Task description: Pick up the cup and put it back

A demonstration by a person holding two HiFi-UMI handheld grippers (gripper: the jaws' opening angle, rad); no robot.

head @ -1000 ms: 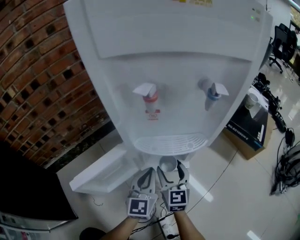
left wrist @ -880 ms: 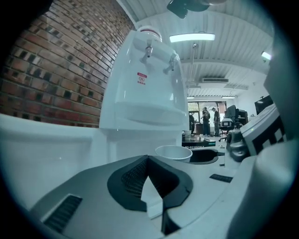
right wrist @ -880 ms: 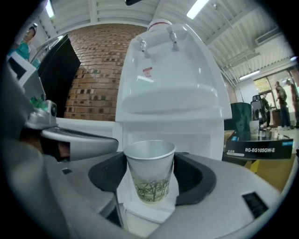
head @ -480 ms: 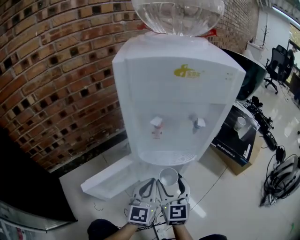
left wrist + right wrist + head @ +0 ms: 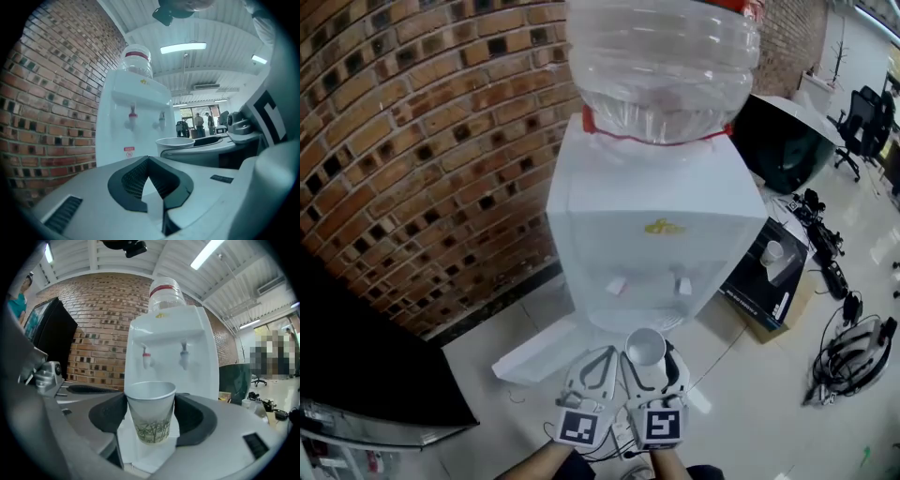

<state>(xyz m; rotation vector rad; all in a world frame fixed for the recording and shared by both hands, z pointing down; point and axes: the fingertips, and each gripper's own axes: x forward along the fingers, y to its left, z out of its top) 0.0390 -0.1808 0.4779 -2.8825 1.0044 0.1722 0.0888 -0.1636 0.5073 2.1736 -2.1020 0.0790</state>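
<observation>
We hold the paper cup [image 5: 151, 411] upright in our right gripper [image 5: 651, 364], jaws wide and pressing its sides, in front of the white water dispenser [image 5: 656, 234]. Just beside it, our left gripper [image 5: 598, 360] has its jaws pinched together on nothing.

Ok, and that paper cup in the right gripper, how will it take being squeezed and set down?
The cup looks like thin paper, so it probably dents if the right gripper squeezes harder. It tapers to a narrow base with a wide rim, so it may tip when set down. Likely light; its contents aren't visible.
</observation>
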